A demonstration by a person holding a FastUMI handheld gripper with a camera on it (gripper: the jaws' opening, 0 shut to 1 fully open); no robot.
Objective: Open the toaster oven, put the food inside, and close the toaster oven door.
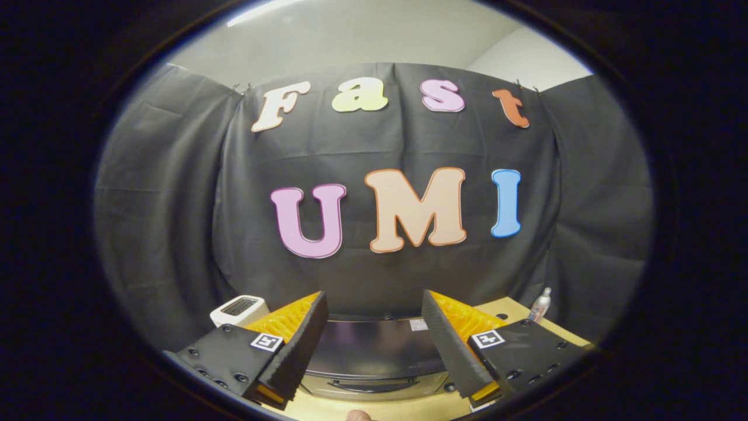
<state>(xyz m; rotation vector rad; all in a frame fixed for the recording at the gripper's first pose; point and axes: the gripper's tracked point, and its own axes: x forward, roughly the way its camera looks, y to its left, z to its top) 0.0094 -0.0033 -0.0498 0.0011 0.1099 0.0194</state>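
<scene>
The toaster oven [374,351] sits low ahead on the wooden table [508,310], seen from above. Its dark top shows between my fingers, and its door handle [374,385] runs along the front, with the door looking closed. My gripper [374,351] hovers above it, open, with nothing between the fingers. A small pale piece, possibly the food [357,415], peeks in just below the oven's front; too little shows to tell.
A white slot toaster [239,309] stands beyond the left finger. A small white bottle [541,304] stands at the table's far right corner. The black cloth wall hangs close behind the oven.
</scene>
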